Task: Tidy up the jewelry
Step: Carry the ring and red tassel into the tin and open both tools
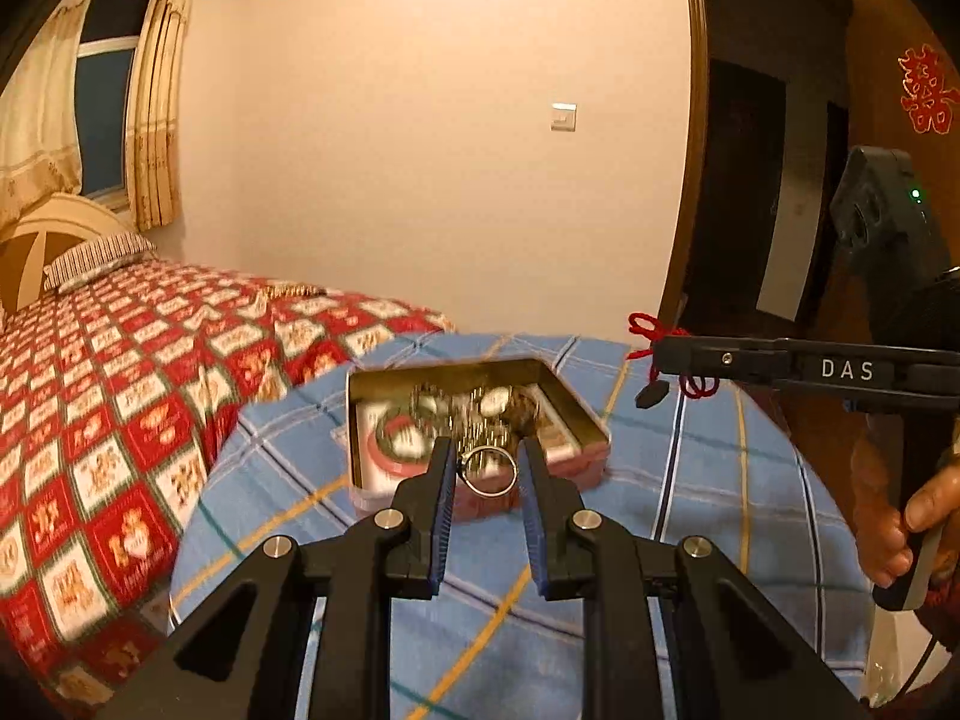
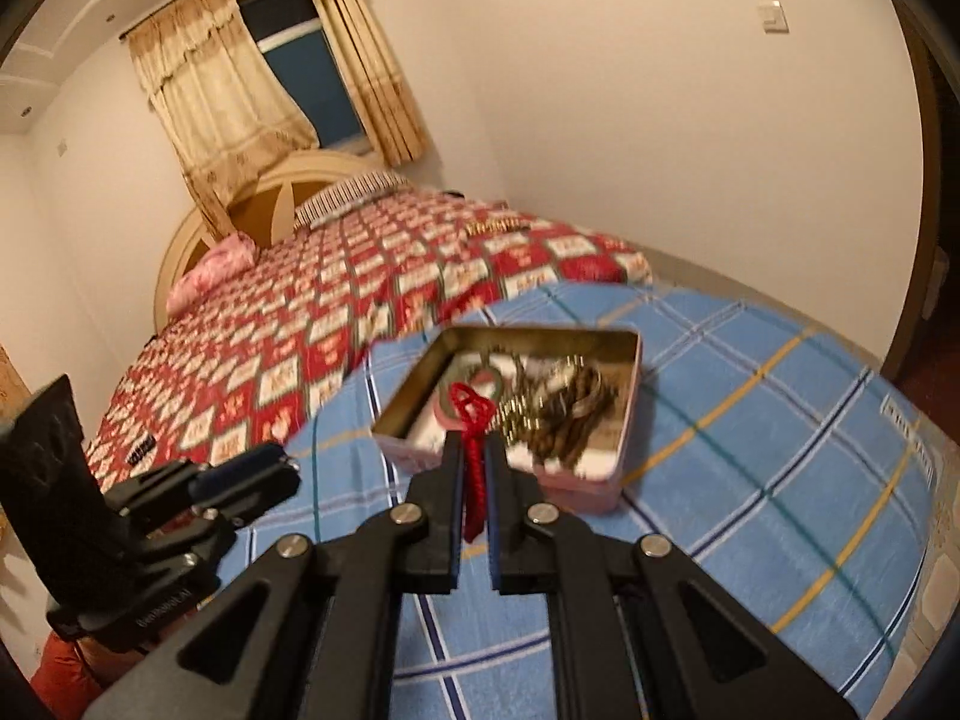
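My left gripper (image 1: 485, 471) is closed on a silver ring (image 1: 489, 471), pinched by its 2 sides between the blue pads, and it hangs just above the near edge of the open tin (image 1: 576, 414). My right gripper (image 2: 474, 468) is clamped on a red knotted cord (image 2: 474, 420); the knot sticks out past the fingertips and the tail runs back between the pads. In the left view a small dark pendant (image 1: 651, 394) dangles from that cord just under the right fingertips, out to the right of my left gripper and clear of the tin.

The tin sits just ahead of and below both grippers on the blue plaid cloth (image 2: 750, 420) covering the tabletop, holding a tangle of chains, a bangle and other pieces.

Risks as I judge them:
1. The ring is smooth and round, held only at 2 narrow contacts. A jolt or slight loosening could let it pop out, roll off the cloth and vanish toward the bed (image 1: 120, 390) on my left.
2. The cord is soft. If its loose end catches the chain tangle below, lifting could drag other pieces out.
3. The swinging pendant could snag on the tin's rim.
4. My 2 grippers work close together over 1 small tin; crossing paths could knock either piece free.
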Action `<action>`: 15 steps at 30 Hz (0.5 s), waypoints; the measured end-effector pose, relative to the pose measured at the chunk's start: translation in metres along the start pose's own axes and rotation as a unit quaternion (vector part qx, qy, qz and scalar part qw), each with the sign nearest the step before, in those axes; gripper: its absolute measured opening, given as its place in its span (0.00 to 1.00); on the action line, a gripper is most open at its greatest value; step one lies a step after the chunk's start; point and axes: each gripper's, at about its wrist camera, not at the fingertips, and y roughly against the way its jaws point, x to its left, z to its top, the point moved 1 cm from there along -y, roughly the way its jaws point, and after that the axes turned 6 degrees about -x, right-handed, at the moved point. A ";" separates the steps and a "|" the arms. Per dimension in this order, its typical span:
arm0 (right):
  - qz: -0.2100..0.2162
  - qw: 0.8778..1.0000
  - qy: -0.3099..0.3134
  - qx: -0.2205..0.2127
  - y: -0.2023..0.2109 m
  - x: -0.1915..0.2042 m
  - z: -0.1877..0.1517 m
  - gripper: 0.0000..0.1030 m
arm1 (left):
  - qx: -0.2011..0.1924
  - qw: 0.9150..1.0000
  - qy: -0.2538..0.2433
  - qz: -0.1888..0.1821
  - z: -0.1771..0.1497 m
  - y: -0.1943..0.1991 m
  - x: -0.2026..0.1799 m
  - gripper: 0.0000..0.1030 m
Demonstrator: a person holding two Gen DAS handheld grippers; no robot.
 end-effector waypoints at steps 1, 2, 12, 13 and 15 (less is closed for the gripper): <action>0.003 1.000 0.002 -0.007 0.001 0.001 0.006 0.08 | -0.008 1.000 0.000 -0.002 0.006 0.001 0.000 0.20; 0.005 1.000 0.002 -0.013 0.002 0.002 0.011 0.08 | -0.013 1.000 -0.001 -0.003 0.011 0.000 0.000 0.20; 0.020 0.998 0.011 -0.053 -0.010 0.006 0.053 0.08 | -0.030 0.999 -0.009 0.007 0.043 -0.023 0.004 0.20; 0.018 0.998 0.012 -0.054 -0.013 0.006 0.055 0.08 | -0.027 1.000 -0.007 0.009 0.044 -0.028 0.004 0.20; 0.017 0.998 0.011 -0.053 -0.021 0.005 0.061 0.08 | -0.020 1.000 0.000 0.013 0.045 -0.039 0.007 0.20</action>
